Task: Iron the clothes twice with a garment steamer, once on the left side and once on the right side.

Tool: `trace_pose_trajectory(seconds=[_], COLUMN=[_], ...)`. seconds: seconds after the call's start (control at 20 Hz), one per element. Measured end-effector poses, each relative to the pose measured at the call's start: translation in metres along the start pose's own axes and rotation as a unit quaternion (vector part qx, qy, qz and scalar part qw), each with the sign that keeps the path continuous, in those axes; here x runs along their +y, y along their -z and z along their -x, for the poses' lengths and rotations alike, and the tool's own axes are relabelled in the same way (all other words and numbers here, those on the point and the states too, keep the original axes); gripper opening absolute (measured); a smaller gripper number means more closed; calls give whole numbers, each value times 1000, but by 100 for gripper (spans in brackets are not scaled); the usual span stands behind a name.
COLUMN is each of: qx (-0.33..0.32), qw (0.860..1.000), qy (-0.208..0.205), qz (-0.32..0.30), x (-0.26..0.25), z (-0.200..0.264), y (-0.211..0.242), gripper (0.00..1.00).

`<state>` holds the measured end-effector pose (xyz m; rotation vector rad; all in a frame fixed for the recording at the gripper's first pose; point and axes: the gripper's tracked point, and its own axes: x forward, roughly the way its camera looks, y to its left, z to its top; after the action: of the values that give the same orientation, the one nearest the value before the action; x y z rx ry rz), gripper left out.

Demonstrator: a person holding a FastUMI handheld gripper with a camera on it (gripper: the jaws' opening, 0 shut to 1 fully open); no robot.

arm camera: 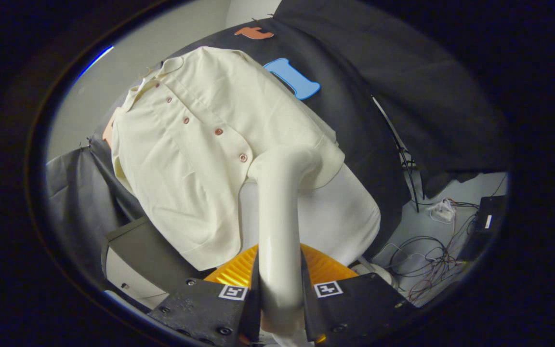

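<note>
A cream short-sleeved shirt [195, 144] with brown buttons hangs in front of the black booth wall, over a white form [335, 212] that shows below its hem. My gripper [280, 289] is shut on the cream handle of the garment steamer [277, 217], with both fingers pressing its sides. The steamer's handle runs up from between the fingers, and its bent head [282, 164] rests against the shirt's lower part, just right of the button placket. The head's face is hidden against the cloth.
An orange ribbed dome [239, 272] sits just beyond the fingers, under the steamer. A dark box with a white front [138, 255] stands beside it, below the shirt. Tangled cables [427, 260] and a black box [484, 217] lie on the floor past the white form.
</note>
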<state>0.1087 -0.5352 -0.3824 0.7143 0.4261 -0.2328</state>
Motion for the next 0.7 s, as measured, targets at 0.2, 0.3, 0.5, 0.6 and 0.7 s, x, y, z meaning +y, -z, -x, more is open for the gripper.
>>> trace_pose_trajectory(seconds=[0.2, 0.3, 0.5, 0.6, 0.7], qx=[-3, -10, -39, -46, -42], qw=[1000, 1000, 998, 996, 994], qy=[-14, -22, -59, -76, -86], qz=[2, -1, 4, 25, 51], x=[30, 51, 121, 161, 197], z=[34, 53, 96, 112, 125], y=[14, 16, 13, 18, 26], gripper=[36, 35, 36, 35, 35])
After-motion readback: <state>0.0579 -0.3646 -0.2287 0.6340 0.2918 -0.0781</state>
